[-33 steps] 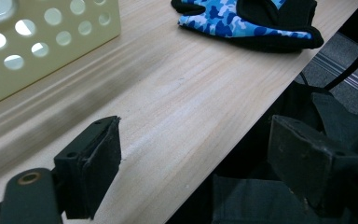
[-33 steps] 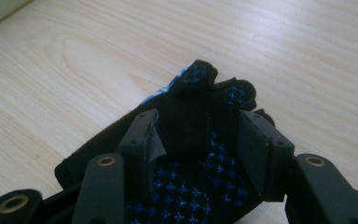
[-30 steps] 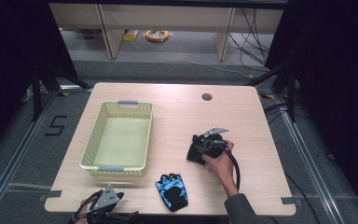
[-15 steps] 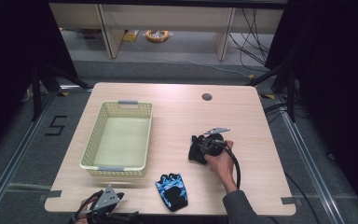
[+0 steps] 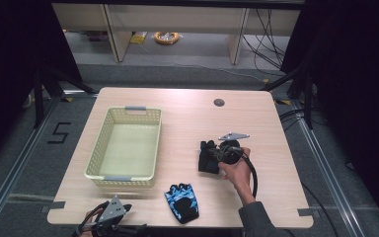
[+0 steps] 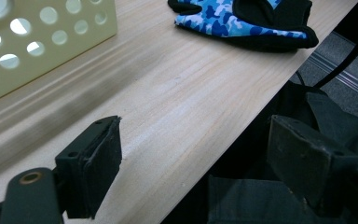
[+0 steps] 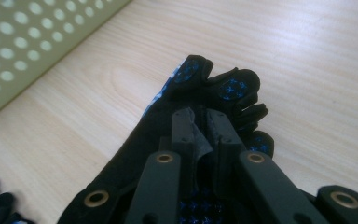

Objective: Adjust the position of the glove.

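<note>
- The black glove (image 5: pixel 208 157) lies right of centre on the counter (image 5: pixel 187 118), pinched by the right gripper (image 7: pixel 200 128), whose fingers are closed on a fold of it.
- A blue glove (image 5: pixel 182 202) lies near the front edge, beside the basket (image 5: pixel 109 170).
- The left gripper (image 6: pixel 196 163) hangs over the front edge, fingers wide apart and empty.

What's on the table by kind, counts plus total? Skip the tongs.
Gloves: 2, one black glove pinched in the right tongs, one blue camo glove lying free near the front edge.
Baskets: 1, the pale yellow basket, nothing visible in it.
Total: 3.
</note>
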A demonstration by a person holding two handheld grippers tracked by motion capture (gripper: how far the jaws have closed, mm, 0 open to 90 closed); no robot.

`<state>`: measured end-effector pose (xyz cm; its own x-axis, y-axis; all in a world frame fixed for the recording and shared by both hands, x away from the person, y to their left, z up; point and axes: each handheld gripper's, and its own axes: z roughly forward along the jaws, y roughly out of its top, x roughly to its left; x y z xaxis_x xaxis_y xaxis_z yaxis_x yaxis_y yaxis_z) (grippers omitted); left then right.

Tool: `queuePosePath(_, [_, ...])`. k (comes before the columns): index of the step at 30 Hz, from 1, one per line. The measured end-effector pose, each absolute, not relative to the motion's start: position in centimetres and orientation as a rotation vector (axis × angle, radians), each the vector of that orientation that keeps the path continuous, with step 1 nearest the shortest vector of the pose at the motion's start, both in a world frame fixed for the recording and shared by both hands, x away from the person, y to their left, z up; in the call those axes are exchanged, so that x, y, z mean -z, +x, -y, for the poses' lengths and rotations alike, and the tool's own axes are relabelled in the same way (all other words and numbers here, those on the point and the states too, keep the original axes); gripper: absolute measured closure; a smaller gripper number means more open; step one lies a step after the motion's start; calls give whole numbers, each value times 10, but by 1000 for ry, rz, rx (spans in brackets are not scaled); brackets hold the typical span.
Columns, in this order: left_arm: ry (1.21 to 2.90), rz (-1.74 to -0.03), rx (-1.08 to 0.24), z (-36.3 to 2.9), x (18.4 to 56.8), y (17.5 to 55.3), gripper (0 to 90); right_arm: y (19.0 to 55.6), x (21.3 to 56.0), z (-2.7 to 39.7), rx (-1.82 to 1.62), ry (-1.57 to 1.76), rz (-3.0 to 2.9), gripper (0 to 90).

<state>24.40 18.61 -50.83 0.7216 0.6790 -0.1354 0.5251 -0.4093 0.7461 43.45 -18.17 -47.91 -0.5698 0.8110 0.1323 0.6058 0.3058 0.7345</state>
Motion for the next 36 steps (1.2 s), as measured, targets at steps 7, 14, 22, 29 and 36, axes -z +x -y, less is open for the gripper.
queuePosePath(7, [2110,-917,-253,-187,508,244,171,412,459,192,-1205,1267,-2309,828])
queuePosePath(14, [2099,-916,-246,-189,507,244,171,377,449,198,-1269,1202,-2336,828])
queuePosePath(22, [2116,-889,-265,-189,506,245,171,335,459,207,-1262,1216,-2382,826])
queuePosePath(29, [2103,-899,-265,-188,507,245,171,322,472,207,-1225,1211,-2420,825])
queuePosePath(36, [2117,-888,-274,-189,507,246,170,321,483,201,-1147,1212,-2474,822])
